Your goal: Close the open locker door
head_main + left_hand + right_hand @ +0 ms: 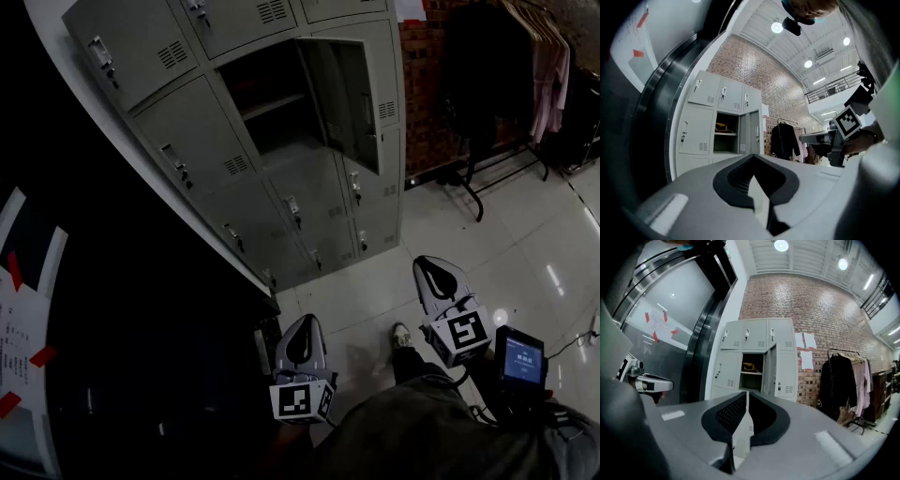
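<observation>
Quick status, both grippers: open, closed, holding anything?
left gripper: closed, holding nothing.
right gripper: closed to a thin slit, holding nothing.

A brick wall (825,301) carries two paper sheets (806,341). Near it a dark coat (487,66) and pink garments (551,80) hang side by side above the glossy tiled floor (506,253). A notice (19,328) with red tape sits on a dark panel (141,309). A small lit screen (522,359) glows.

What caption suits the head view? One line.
Left gripper and right gripper face grey lockers with one open door.
</observation>
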